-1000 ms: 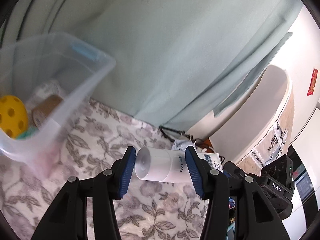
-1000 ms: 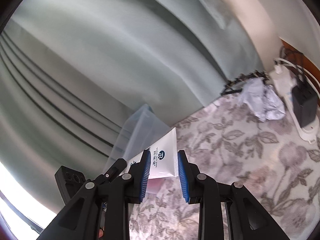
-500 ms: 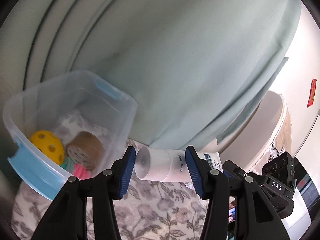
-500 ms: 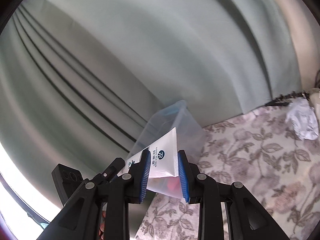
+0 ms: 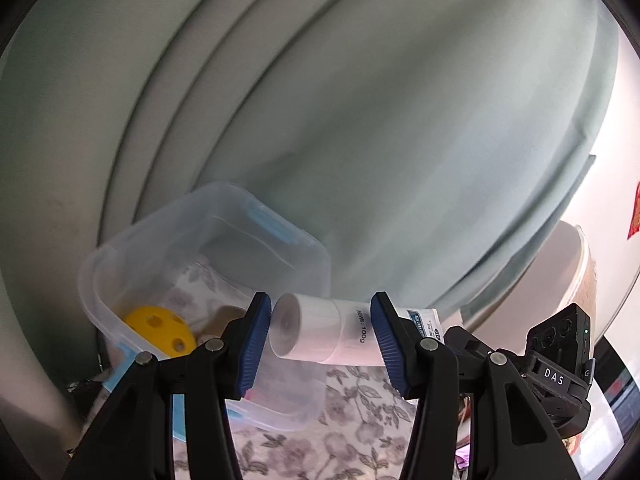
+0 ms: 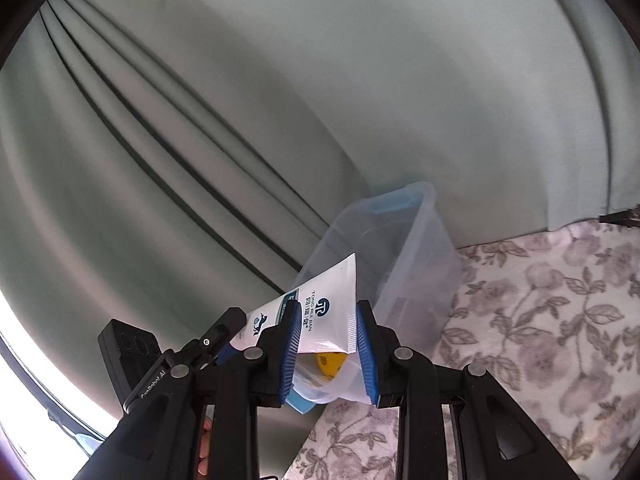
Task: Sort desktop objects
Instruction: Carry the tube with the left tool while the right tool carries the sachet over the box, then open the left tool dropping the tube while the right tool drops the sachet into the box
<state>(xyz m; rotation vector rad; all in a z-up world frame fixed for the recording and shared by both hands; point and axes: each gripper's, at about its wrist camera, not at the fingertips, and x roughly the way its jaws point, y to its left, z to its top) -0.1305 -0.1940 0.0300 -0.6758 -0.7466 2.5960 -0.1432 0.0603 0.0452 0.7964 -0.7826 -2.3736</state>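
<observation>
White tube [image 5: 320, 334] is clamped at both ends: left gripper [image 5: 322, 344] on the cap, right gripper [image 6: 328, 344] on the crimp. Uneven release risks missing the clear bin [image 5: 200, 248].

On the white tube [image 5: 340, 338] I read "100g" in black, printed along its side toward the 3 o'clock end of the body. In my right wrist view the flat crimped end of the same tube [image 6: 324, 312] carries a round "TR" logo with "TONG RUI JIAN" beside it and a few Chinese characters that I cannot make out. At about 4 o'clock in my left wrist view, the black camera block of the other gripper [image 5: 560, 372] bears "DAS" in white. At about 8 o'clock in my right wrist view, the opposite gripper's black arm [image 6: 154, 386] shows lettering that looks like "GenRobot.AI", only partly legible.
</observation>
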